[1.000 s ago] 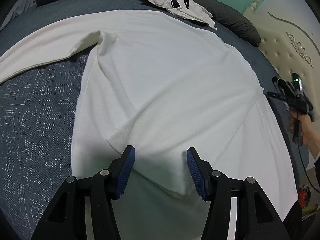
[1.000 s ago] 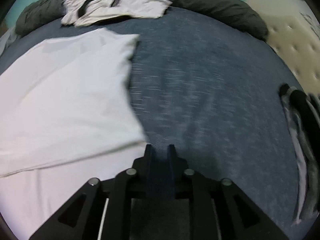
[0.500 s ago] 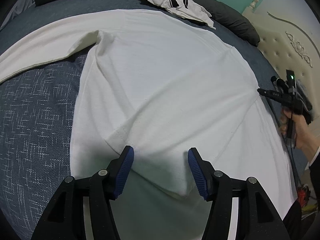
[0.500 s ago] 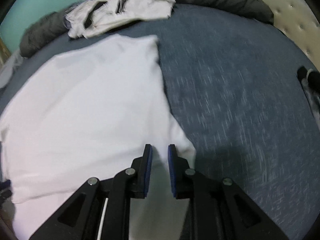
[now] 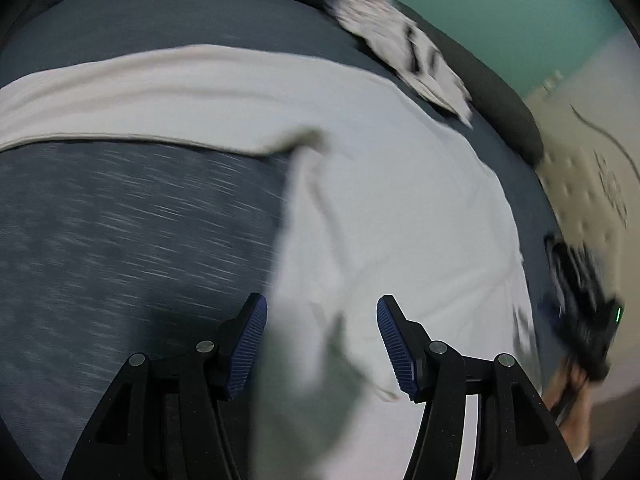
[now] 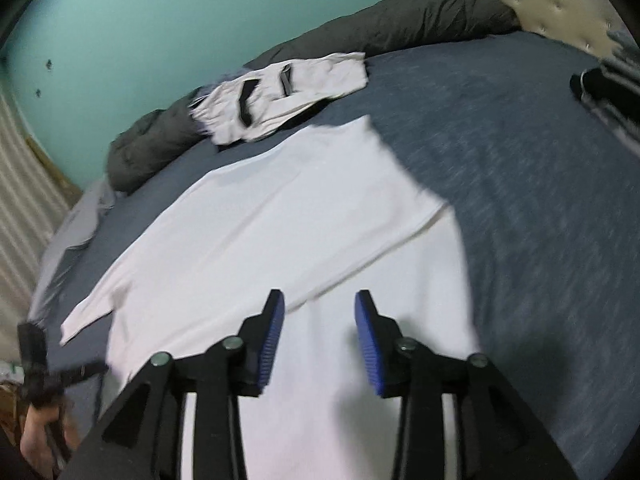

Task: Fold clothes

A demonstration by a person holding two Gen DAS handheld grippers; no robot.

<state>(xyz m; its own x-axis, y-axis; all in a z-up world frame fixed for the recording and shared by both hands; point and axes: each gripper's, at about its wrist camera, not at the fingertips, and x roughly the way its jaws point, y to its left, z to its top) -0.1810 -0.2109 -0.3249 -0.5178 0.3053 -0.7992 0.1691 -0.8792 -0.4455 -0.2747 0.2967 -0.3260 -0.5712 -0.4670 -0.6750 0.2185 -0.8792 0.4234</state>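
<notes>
A white long-sleeved shirt (image 5: pixel 392 184) lies spread flat on the blue bed cover (image 5: pixel 120 240), one sleeve (image 5: pixel 140 92) stretched out to the left. My left gripper (image 5: pixel 318 320) hovers open over the shirt's left side edge, nothing between its blue pads. In the right wrist view the same shirt (image 6: pixel 280 224) shows a folded-over panel with a diagonal edge. My right gripper (image 6: pixel 320 320) stands open just above the near part of the shirt. The other gripper (image 5: pixel 580 308) appears blurred at the right of the left wrist view, held by a hand.
A white garment with black stripes (image 6: pixel 288 92) lies at the far side by a dark grey rolled duvet (image 6: pixel 400 28). A dark striped garment (image 6: pixel 608 84) sits at the right edge. A tufted cream headboard (image 5: pixel 592 168) and teal wall (image 6: pixel 160 20) border the bed.
My right gripper went from shut to open and pulled back over the shirt. My left gripper swung left toward the shirt's side edge; it stays open.
</notes>
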